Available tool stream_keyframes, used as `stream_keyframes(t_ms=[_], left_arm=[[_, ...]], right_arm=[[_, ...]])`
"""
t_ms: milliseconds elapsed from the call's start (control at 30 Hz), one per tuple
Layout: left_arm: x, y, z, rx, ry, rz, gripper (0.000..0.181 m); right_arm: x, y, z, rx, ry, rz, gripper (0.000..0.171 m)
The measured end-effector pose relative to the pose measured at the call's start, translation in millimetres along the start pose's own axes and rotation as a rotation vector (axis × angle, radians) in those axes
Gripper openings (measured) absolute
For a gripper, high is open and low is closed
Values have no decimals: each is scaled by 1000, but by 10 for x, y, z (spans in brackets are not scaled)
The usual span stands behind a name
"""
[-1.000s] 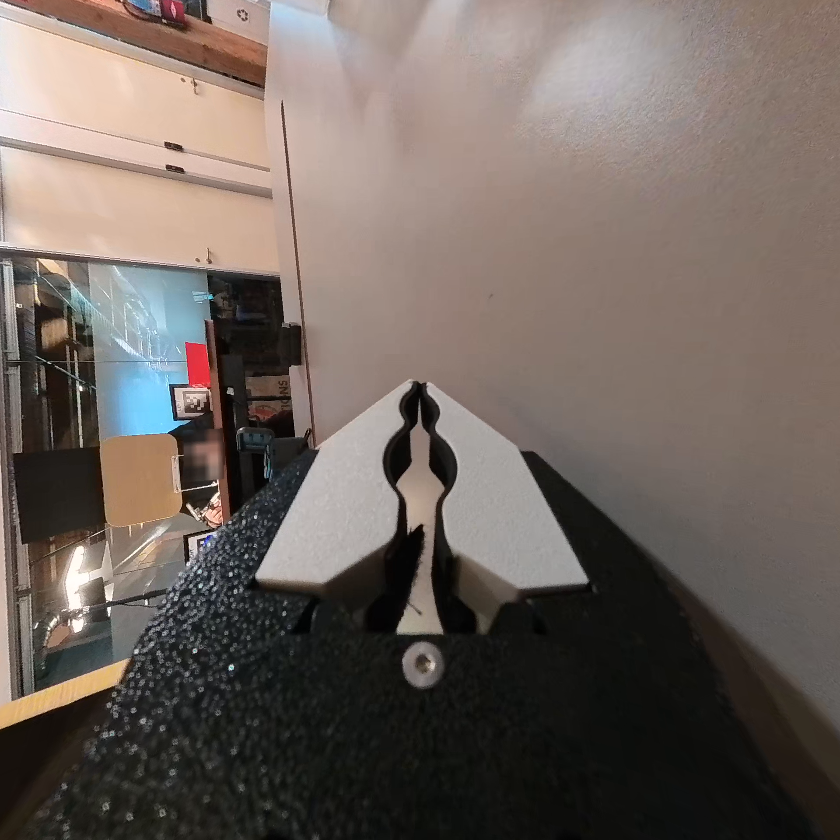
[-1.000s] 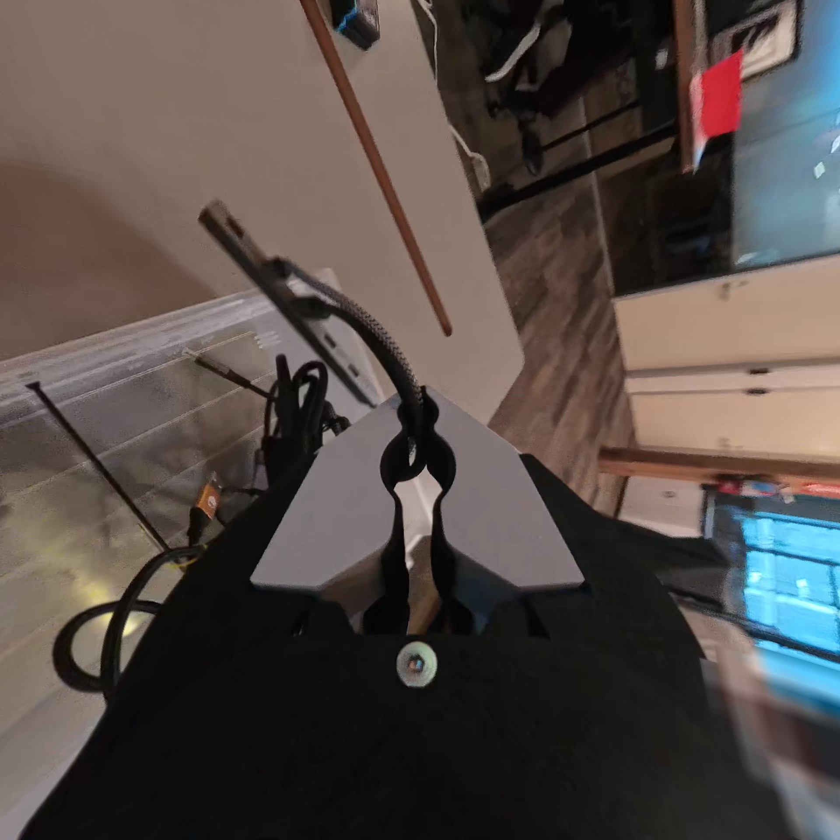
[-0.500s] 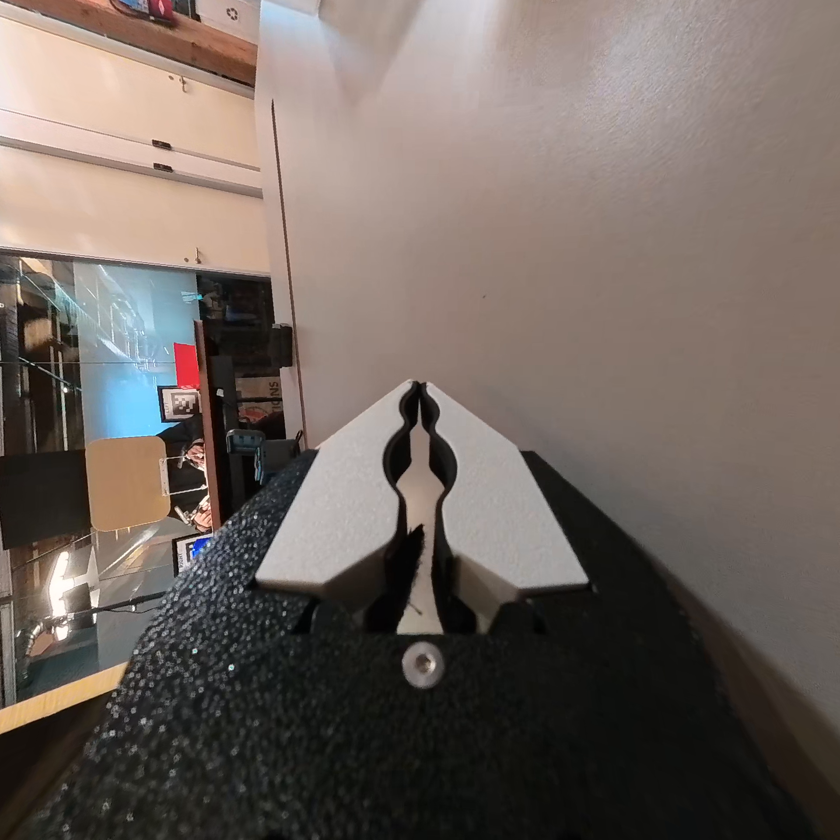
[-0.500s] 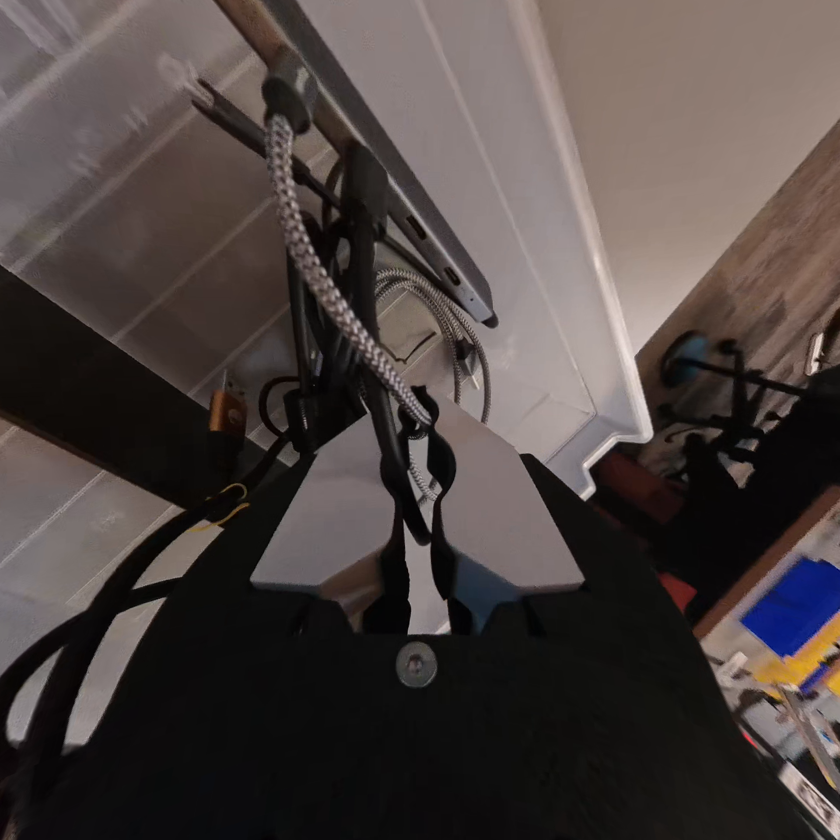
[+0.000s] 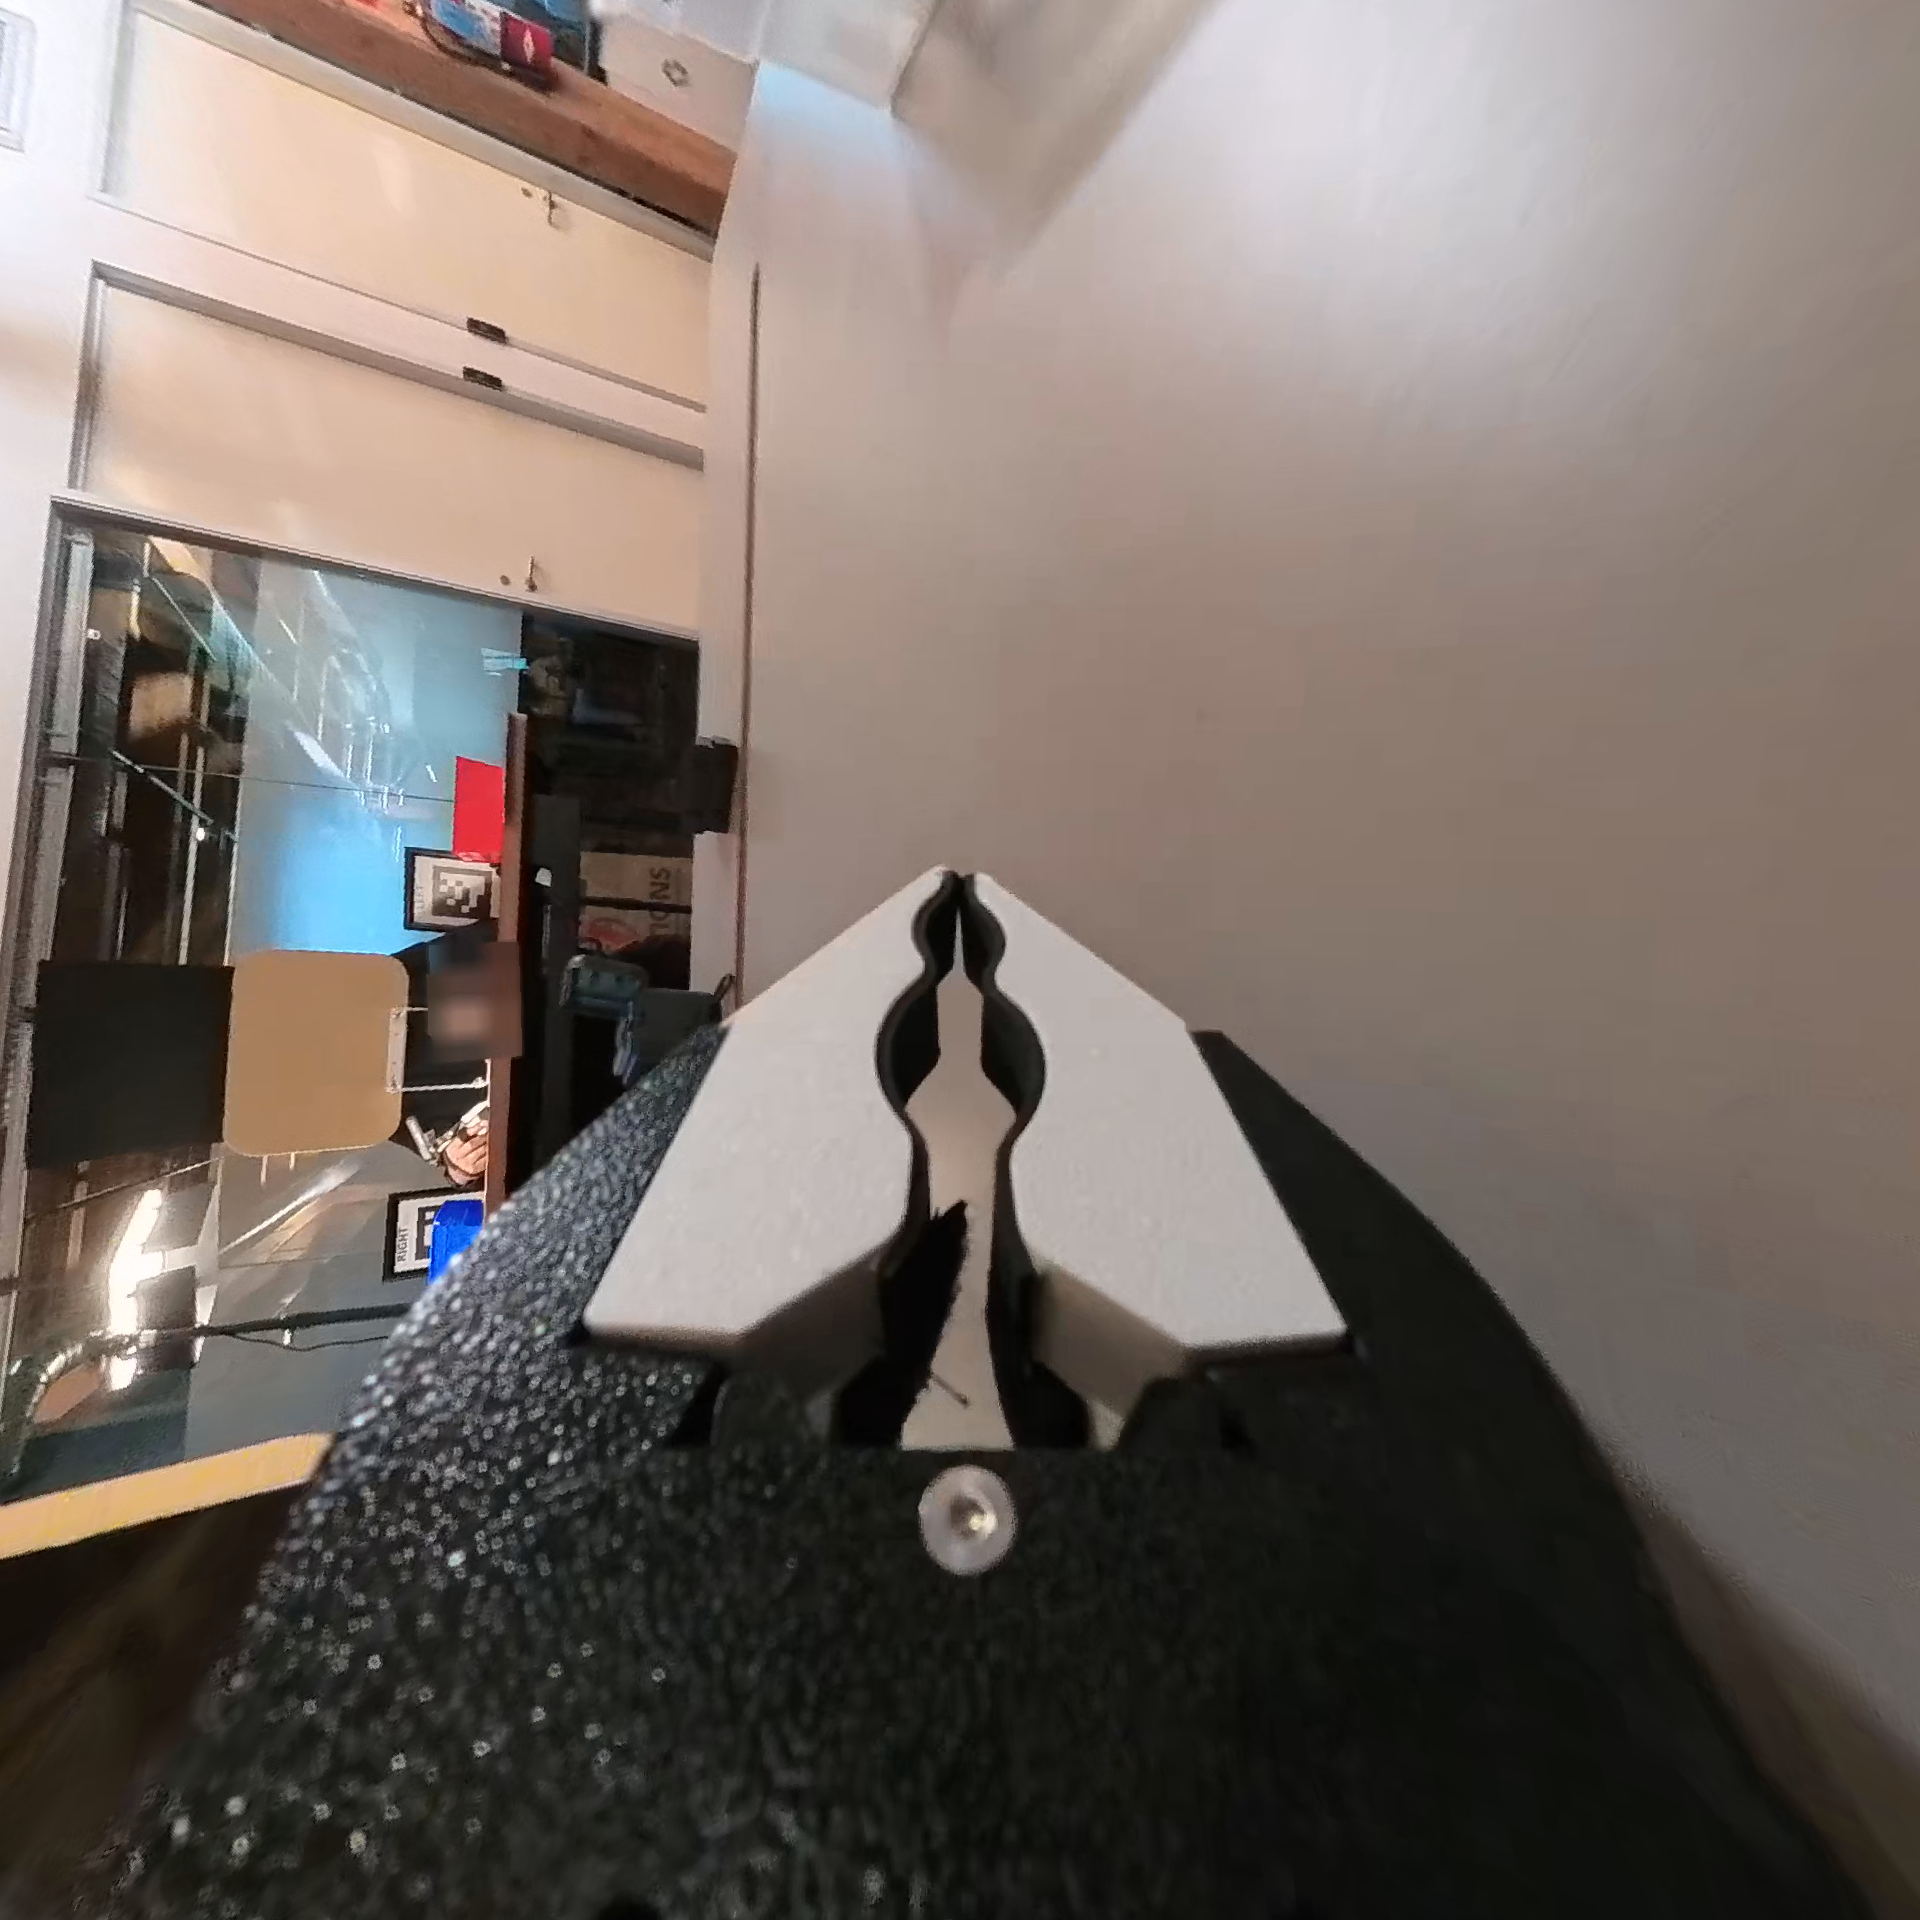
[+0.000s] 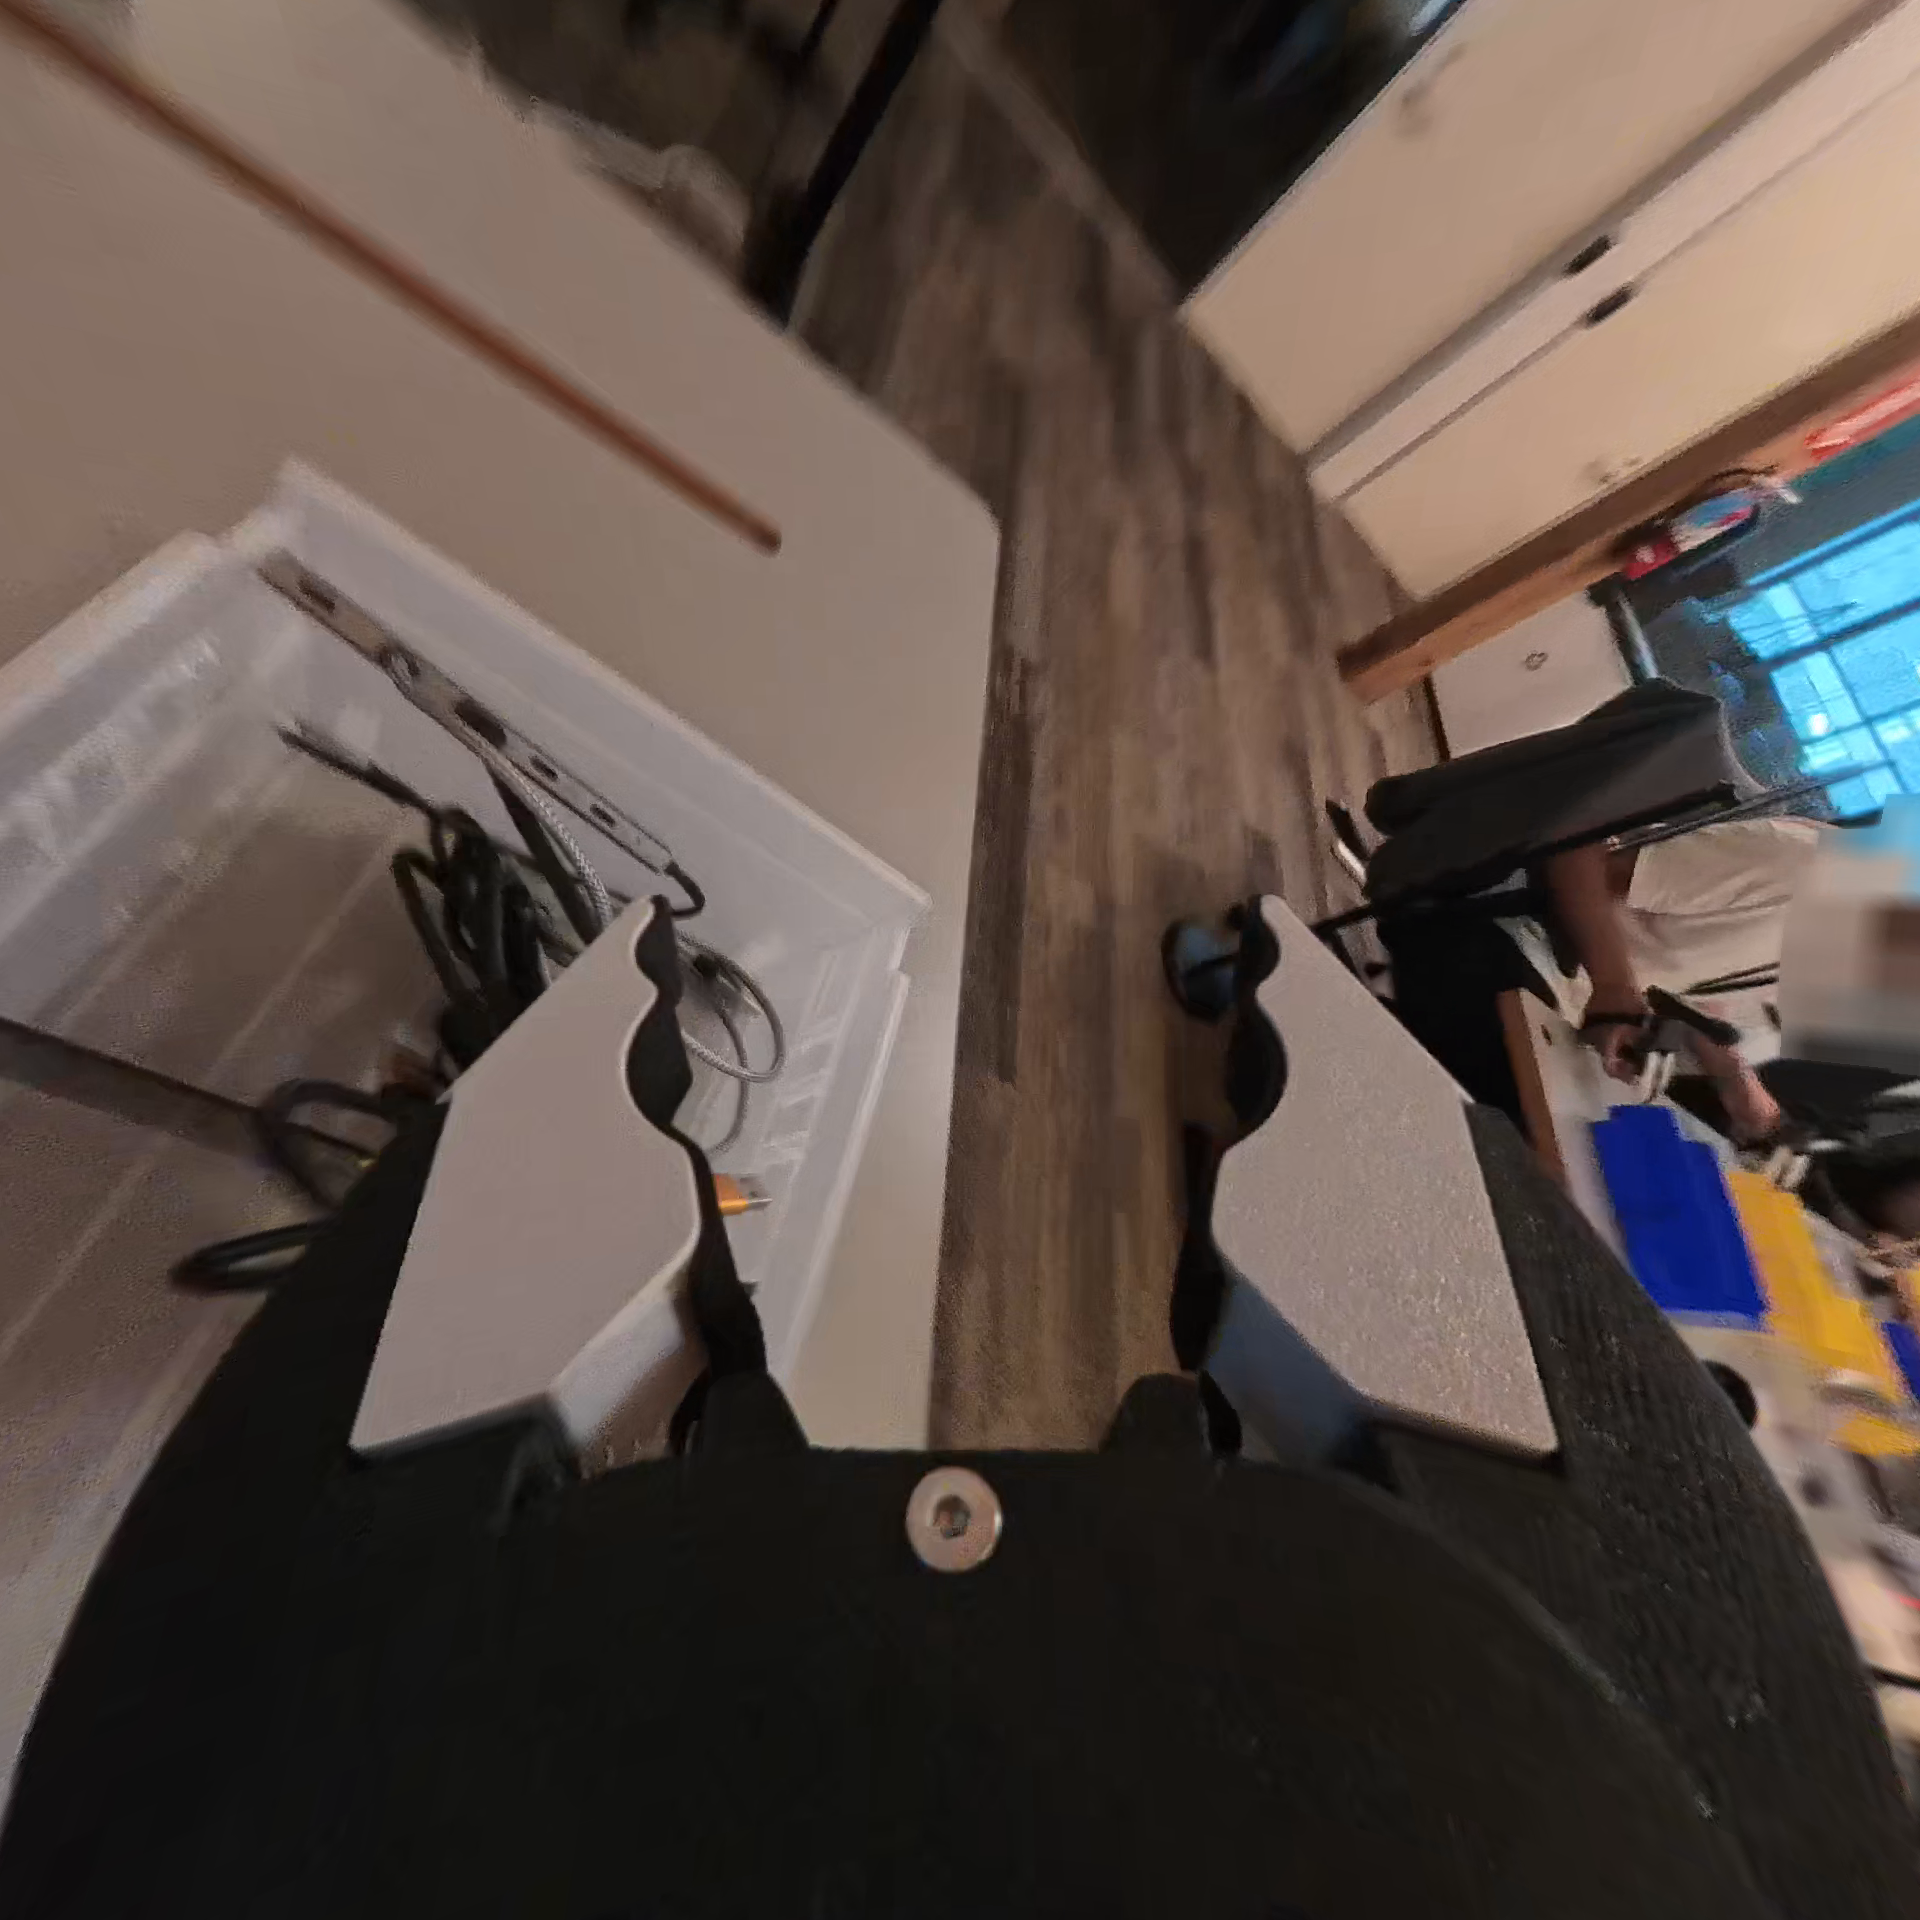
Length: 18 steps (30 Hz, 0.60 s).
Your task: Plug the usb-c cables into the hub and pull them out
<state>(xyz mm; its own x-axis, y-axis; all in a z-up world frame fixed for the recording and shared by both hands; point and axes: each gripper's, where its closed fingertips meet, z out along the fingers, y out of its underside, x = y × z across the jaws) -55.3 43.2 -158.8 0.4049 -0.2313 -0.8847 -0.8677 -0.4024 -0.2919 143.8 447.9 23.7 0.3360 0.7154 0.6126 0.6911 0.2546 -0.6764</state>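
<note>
The right claw (image 6: 951, 925) stands wide open and holds nothing. The hub (image 6: 468, 717), a slim grey bar, lies in the clear bin (image 6: 862, 894) on the white bench (image 6: 727, 499), to the left of this claw and a little farther. Its long axis runs from far left to near right. The cables (image 6: 488, 914) lie tangled beside it. The left claw (image 5: 958, 883) is closed, empty, and faces only bare bench, so the right one seems nearer.
</note>
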Motion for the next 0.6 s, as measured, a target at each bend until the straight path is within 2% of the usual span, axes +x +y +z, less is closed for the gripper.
stream_keyframes(t_ms=[67,133,267,333,400,500,567,600], left_arm=[[-70,-60,-44,19,-25,-56,0],[-133,-144,-82,56,-23,-212,0],[-420,-269,-341,77,-82,-647,96],[-548,-267,-573,62,-139,-876,114],[-598,-245,-884,38,-192,-1018,131],[-597,38,-1453,-129,-357,-1128,156],[-476,409,-1849,-363,-451,-1137,152],[-396,611,-2055,-497,-485,-1133,150]], right_arm=[[-6,63,-295,115,15,145,104],[-71,234,-536,182,19,249,104],[-293,741,-768,181,-20,387,104],[-405,1040,-749,114,-61,422,104],[-534,1334,-675,12,-125,439,105],[-714,1660,-534,-115,-223,460,104],[-866,1763,-482,-170,-310,473,101],[-936,1792,-470,-190,-347,467,93]])
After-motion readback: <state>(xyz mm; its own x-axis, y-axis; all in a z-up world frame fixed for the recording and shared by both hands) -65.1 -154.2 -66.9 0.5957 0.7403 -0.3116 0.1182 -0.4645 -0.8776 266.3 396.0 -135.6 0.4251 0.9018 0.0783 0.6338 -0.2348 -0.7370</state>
